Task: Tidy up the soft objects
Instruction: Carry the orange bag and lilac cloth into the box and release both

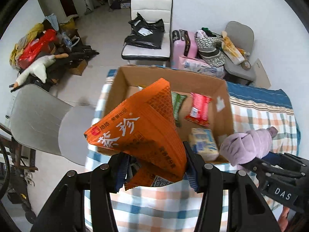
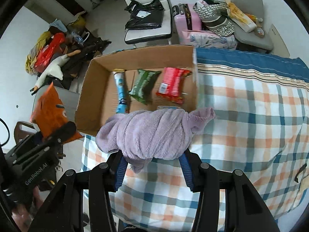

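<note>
Gripping orange packet point(image 1: 139, 133) – left gripper point(image 1: 156, 171); right gripper point(image 2: 152, 166) – purple towel point(image 2: 154, 133).

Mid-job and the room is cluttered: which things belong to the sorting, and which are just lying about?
Job:
orange packet in left hand-held gripper
purple towel in right hand-held gripper
cardboard box
red packet, green packet inside

Lying about:
pink suitcase
black bag
goose toy
</note>
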Tool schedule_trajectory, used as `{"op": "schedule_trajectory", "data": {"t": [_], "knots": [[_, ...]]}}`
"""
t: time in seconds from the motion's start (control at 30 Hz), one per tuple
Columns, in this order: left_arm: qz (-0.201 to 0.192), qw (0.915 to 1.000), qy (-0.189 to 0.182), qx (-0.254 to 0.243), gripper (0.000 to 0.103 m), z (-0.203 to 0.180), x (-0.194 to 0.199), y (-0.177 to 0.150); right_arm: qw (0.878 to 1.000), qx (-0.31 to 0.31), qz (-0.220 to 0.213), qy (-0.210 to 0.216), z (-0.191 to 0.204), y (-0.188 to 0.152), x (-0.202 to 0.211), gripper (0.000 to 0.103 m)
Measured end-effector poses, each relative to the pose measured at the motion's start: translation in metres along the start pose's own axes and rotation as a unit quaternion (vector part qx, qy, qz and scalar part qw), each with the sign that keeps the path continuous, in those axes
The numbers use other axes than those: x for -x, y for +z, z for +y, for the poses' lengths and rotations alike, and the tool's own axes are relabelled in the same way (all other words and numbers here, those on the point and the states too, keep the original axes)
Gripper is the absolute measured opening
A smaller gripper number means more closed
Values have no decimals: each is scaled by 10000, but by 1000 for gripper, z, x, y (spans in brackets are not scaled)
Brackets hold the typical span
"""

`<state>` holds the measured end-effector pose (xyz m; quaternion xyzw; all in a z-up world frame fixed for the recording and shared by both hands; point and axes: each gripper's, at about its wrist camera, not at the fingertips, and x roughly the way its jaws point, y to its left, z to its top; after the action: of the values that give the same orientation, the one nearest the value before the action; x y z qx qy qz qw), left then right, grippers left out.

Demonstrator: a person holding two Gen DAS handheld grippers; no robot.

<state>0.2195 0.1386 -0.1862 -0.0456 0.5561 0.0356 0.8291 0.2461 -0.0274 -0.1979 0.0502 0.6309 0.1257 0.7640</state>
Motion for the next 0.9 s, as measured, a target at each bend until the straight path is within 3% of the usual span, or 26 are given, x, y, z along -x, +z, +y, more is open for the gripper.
{"op": "schedule_trajectory", "data": {"t": [0.17,0.33,0.57,0.83,0.9], "knots": [[90,9999,33,-30,49,21,-16,9,9999,109,93,-90,30,7,-19,52],[451,9989,12,-99,49,31,-54,18,9993,106,287,-237,44,16,-53,52],[1079,9939,-220,-83,49,44,-111,24,9968,-50,669,-438,44,24,-111,52],[1543,9871,-407,-155,50,45,-148,20,9945,-149,865,-574,40,29,-141,54],[1680,9848,-369,-225,50,43,-154,20,9940,-154,922,-577,39,31,-146,59]]}}
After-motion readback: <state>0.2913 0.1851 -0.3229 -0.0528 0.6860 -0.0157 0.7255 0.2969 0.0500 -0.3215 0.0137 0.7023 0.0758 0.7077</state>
